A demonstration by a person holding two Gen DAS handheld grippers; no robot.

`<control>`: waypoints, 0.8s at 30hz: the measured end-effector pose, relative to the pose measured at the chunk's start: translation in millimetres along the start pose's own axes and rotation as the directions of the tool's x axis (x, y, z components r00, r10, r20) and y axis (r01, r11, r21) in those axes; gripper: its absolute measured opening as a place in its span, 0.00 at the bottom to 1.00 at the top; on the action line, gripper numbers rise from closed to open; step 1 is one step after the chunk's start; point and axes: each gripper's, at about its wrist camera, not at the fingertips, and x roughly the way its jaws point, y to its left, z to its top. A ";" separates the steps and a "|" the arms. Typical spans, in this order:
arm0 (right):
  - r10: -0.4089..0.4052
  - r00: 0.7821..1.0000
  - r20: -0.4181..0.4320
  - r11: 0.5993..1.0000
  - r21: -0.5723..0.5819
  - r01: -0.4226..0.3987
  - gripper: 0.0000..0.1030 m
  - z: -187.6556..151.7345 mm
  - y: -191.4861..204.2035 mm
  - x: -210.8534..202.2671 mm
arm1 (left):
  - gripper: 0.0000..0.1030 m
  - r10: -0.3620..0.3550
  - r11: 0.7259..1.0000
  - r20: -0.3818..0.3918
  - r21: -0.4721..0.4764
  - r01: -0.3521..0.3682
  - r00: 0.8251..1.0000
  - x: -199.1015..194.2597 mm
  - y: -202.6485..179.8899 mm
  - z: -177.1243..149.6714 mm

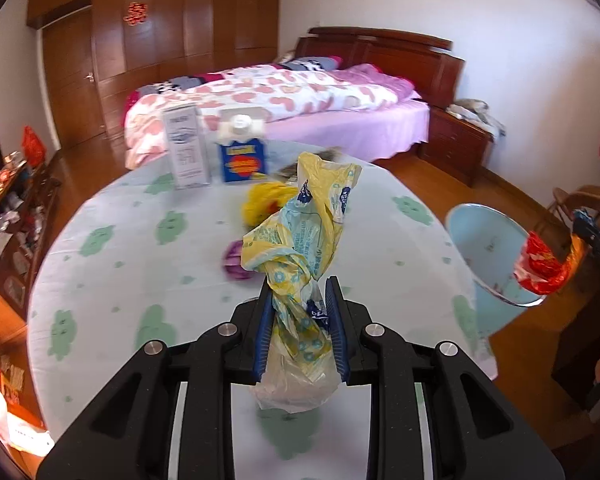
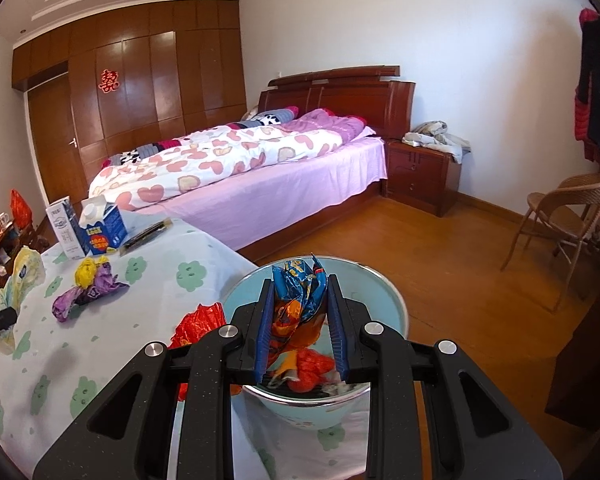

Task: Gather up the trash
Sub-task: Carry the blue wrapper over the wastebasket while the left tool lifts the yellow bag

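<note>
Table (image 2: 148, 280): cartons (image 2: 100, 230), probably crumpled wrappers (image 2: 88, 286).

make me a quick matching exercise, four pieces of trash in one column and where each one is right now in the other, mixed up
Things:
1. yellow plastic bag
2. blue snack wrapper
3. purple wrapper
4. blue milk carton

Places:
A. lying loose on the table
B. clamped in the right gripper over the bin
C. standing at the table's far edge
D. clamped in the left gripper

Pairs: 1-D, 2-B, 3-A, 4-C
</note>
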 end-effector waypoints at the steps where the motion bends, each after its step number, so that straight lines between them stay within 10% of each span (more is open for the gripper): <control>1: -0.006 1.000 -0.002 1.000 0.006 0.006 0.25 -0.3 -3.8 0.1 | 0.25 -0.013 1.000 -0.004 0.006 0.013 1.000 2.0 -5.4 0.6; 24: -0.069 0.998 -0.008 0.992 0.110 0.069 0.25 -5.4 -67.3 5.7 | 0.25 -0.124 0.978 -0.034 0.163 0.128 0.992 30.5 -107.9 18.5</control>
